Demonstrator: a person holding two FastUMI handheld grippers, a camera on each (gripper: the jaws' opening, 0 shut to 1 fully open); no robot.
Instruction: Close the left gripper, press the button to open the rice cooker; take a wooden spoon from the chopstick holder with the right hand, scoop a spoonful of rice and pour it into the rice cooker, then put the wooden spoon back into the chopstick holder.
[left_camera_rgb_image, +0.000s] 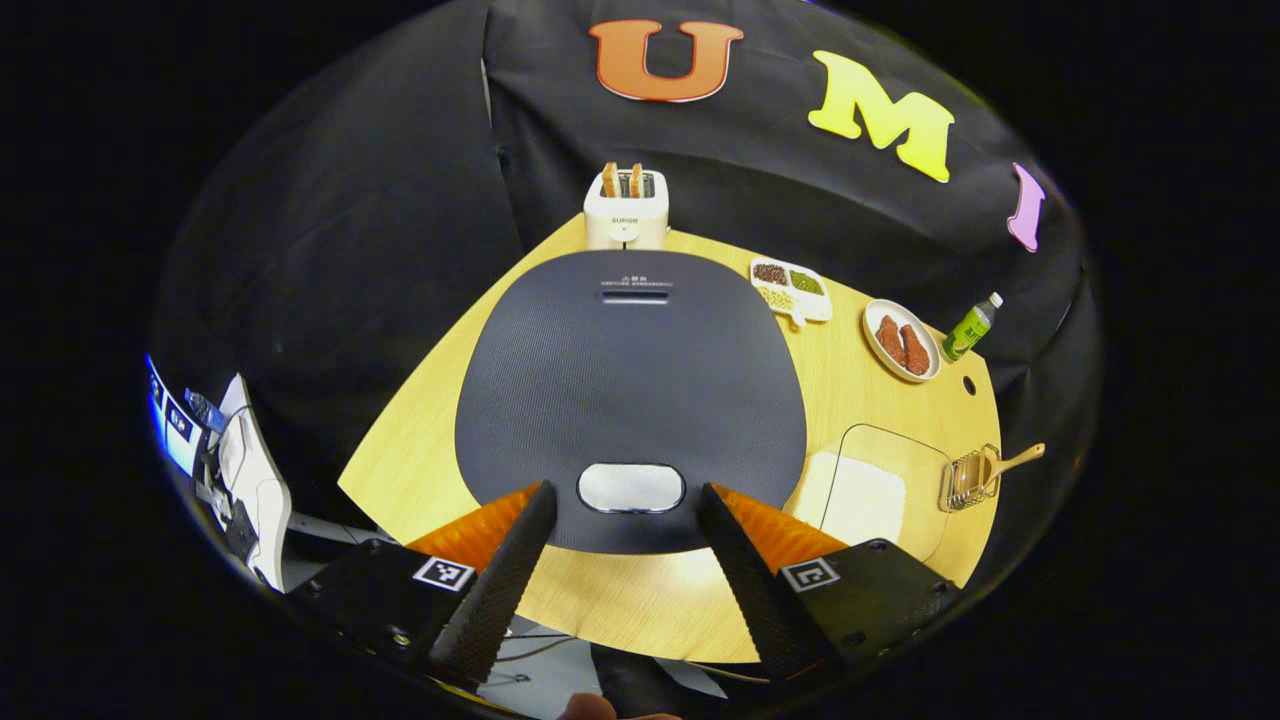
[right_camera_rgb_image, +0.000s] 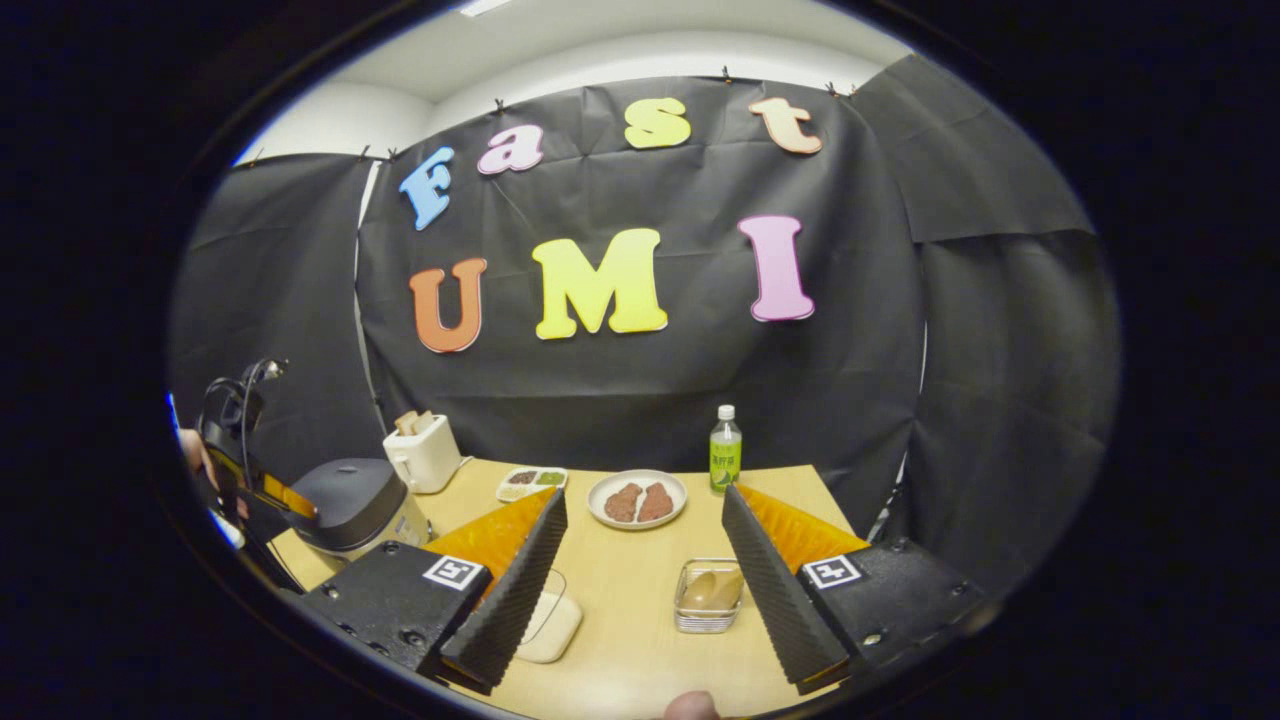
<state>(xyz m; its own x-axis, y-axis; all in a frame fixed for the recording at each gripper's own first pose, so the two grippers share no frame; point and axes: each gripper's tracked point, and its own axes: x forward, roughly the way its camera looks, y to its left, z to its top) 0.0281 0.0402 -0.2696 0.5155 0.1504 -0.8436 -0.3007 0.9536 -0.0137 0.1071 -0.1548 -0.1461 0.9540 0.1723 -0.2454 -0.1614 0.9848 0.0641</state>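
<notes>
Rice cooker (left_camera_rgb_image: 630, 400) first, as the biggest thing on the desk (left_camera_rgb_image: 620, 600): its dark lid was shut and lay right under the left tool (left_camera_rgb_image: 625, 510), with the pale oval button (left_camera_rgb_image: 631, 487) at the lid's near edge sitting between that tool's two fingers. The left tool stood wide open, its fingers (left_camera_rgb_image: 500, 580) splayed either side of the button and seemingly hovering above it, though contact could not be judged. The task's very first step therefore appeared to be in hand and not yet done: the fingers needed to come together before pressing down on the button to pop the lid.

In the right gripper view, the right tool (right_camera_rgb_image: 645, 570) was also open and empty, held above the desk's near side, well apart from the cooker (right_camera_rgb_image: 355, 505) at the far left. Just ahead of it sat the chopstick holder (right_camera_rgb_image: 708, 597), a small wire basket with the wooden spoon (right_camera_rgb_image: 712, 590) resting in it; in the left gripper view the spoon's handle (left_camera_rgb_image: 1020, 459) stuck out toward the desk's edge. Beside the holder sat a clear container of rice (left_camera_rgb_image: 865, 495). Once the lid opens, the right tool's job would likely be to close on that handle.
</notes>
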